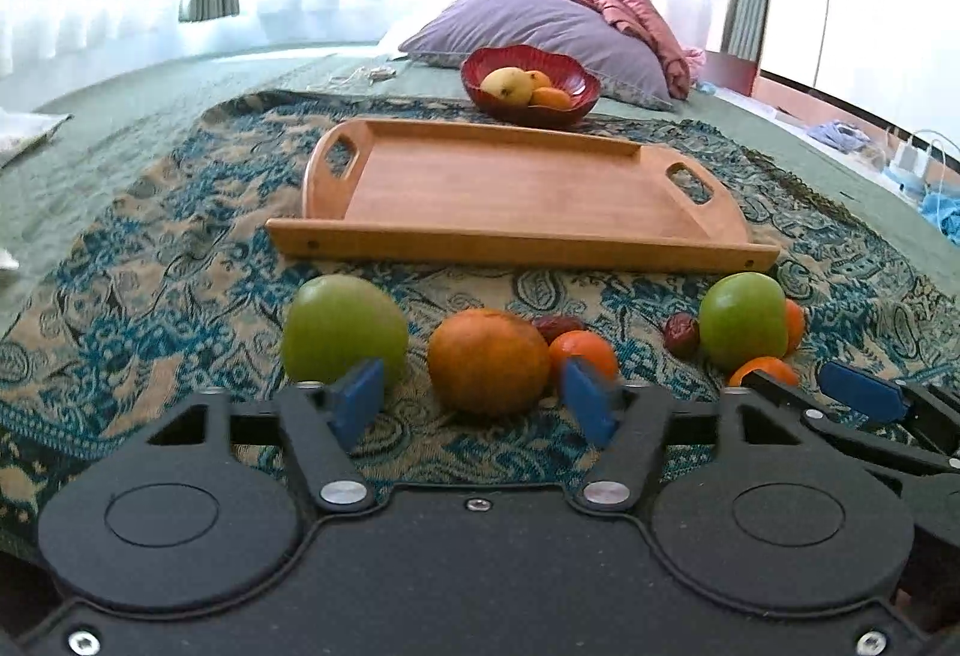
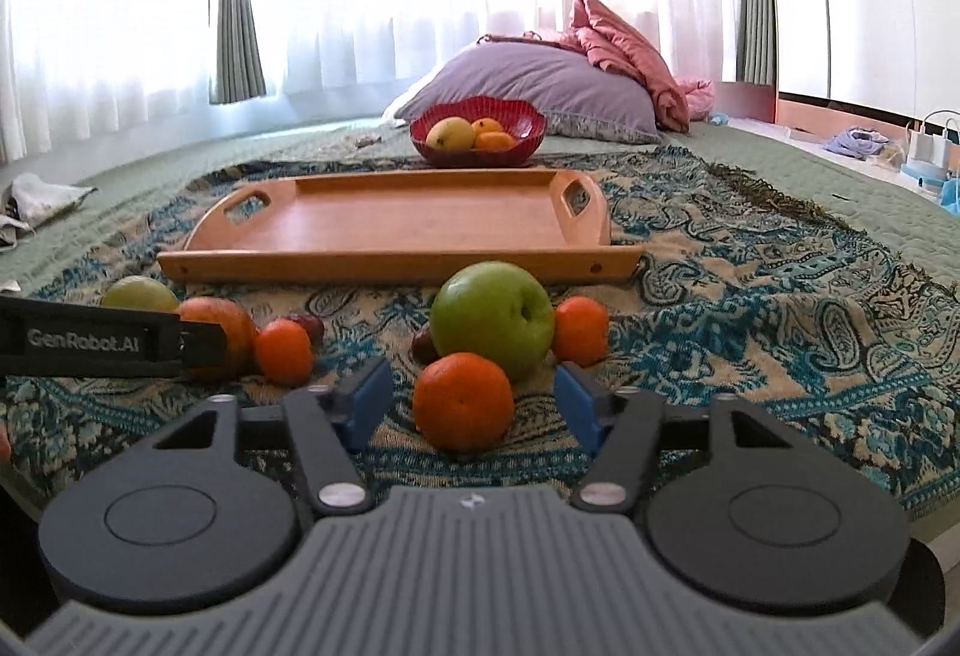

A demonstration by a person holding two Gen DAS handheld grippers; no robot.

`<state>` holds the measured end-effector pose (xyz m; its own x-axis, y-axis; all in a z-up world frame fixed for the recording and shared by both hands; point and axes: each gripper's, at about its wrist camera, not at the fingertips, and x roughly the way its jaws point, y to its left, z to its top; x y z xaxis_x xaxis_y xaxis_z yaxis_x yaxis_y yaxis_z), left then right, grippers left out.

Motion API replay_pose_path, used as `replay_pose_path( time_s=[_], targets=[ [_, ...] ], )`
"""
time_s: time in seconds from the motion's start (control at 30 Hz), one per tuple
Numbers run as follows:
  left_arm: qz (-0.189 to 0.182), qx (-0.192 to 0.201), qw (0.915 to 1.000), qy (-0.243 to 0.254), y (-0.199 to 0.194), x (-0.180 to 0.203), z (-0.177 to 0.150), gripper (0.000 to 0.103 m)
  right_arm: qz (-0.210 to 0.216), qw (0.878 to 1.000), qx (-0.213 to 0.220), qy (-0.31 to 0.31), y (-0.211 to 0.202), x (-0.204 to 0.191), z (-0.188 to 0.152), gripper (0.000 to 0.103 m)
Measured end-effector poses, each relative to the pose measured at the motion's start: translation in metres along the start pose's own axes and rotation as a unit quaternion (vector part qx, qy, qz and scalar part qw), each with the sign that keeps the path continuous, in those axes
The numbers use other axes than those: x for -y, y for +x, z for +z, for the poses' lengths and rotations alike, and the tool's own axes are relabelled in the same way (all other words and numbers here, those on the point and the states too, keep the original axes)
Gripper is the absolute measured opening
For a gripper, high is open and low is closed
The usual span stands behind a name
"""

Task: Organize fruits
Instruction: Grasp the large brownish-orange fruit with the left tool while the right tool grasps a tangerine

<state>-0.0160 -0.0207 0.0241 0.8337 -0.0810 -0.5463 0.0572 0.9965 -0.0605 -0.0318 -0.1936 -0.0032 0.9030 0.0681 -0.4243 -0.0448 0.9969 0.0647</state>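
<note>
In the left wrist view, our left gripper (image 1: 474,404) sits low at centre with its blue pads spread wide, holding nothing. A large orange (image 1: 489,361) lies on the patterned cloth (image 1: 180,260) just ahead, between the pads. A green apple (image 1: 344,330) sits to its left, a small tangerine (image 1: 585,350) to its right. Further right a second green apple (image 1: 743,320) stands beside a dark red date (image 1: 681,334). The wooden tray (image 1: 516,194) lies across mid-frame, with the red bowl (image 1: 531,83) of fruit above it.

In the right wrist view, our right gripper (image 2: 474,407) is likewise spread apart and holds nothing. A tangerine (image 2: 462,400) rests between its pads, touching the green apple (image 2: 492,319) behind. The tray (image 2: 402,230) lies beyond, the bowl (image 2: 477,131) above it.
</note>
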Motion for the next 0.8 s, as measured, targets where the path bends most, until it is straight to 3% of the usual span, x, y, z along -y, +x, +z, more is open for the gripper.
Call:
replay_pose_path(
  time_s=[0.17,0.8],
  targets=[
    [-0.006,0.005,0.9998,0.020,0.004,0.006,-0.002,0.050,0.007,1.000,0.003,0.003,-0.001,-0.001,-0.003,0.057],
    [0.001,0.002,1.0000,0.000,0.027,0.002,-0.006,0.053,0.001,1.000,-0.009,-0.001,0.008,-0.007,-0.007,0.057]
  ],
)
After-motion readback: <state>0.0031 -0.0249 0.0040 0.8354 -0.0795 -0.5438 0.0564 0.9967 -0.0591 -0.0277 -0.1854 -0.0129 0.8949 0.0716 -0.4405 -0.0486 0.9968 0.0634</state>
